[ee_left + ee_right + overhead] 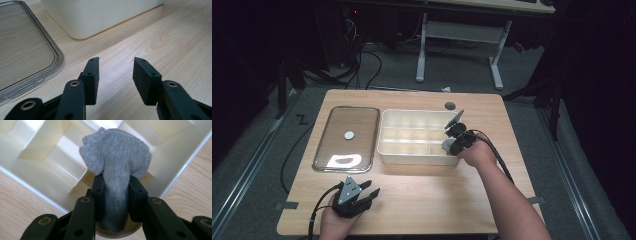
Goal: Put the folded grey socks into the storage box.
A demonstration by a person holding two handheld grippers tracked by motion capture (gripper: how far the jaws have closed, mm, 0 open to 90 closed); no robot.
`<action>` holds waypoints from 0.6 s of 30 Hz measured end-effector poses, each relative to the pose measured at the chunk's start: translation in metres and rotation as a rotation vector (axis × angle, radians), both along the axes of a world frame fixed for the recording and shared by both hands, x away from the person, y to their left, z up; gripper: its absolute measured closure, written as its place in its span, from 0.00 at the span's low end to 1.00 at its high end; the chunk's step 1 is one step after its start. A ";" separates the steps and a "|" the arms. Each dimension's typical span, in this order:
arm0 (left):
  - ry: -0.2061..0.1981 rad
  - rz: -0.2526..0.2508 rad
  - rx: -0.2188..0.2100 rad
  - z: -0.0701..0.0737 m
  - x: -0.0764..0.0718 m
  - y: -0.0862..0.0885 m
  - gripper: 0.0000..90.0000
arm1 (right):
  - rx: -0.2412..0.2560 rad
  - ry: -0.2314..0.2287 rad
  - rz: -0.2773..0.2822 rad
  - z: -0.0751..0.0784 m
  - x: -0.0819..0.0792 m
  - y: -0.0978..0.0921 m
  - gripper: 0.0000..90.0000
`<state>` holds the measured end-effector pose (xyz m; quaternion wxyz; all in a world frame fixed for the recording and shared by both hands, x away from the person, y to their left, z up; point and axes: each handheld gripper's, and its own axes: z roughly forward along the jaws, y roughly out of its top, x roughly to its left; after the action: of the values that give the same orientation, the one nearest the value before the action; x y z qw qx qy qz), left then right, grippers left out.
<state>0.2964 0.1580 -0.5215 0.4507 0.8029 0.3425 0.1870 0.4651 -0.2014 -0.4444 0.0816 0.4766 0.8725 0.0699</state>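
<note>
Small grey knitted sock (116, 167), bunched up: soft, light, limp, not fragile; it squashes under pressure, so a pinch across the bunched middle looks safest, since a loose edge would likely droop or slip; right hand-held gripper (116, 195) is pinching it between both black jaws, the bundle bulging past the tips; it hangs over the near right corner of the cream plastic divided organiser box (387, 150), above a compartment, apparently not touching the dividers; left hand-held gripper (115, 75) rests spread and empty on the light wooden counter (437, 195), beside the clear plastic lid (324, 135).
</note>
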 end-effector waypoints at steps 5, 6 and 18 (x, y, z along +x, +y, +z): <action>-0.009 -0.004 -0.001 0.001 0.000 -0.001 0.63 | 0.006 -0.015 -0.001 -0.003 -0.002 0.000 0.80; -0.009 -0.004 -0.001 0.001 0.000 -0.001 0.63 | 0.006 -0.015 -0.001 -0.003 -0.002 0.000 0.80; -0.010 -0.011 0.002 0.000 0.000 -0.004 0.63 | -0.003 0.000 -0.013 -0.010 -0.002 0.001 0.80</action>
<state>0.2966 0.1544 -0.5219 0.4527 0.8043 0.3355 0.1887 0.4633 -0.2002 -0.4547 0.0827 0.4820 0.8696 0.0682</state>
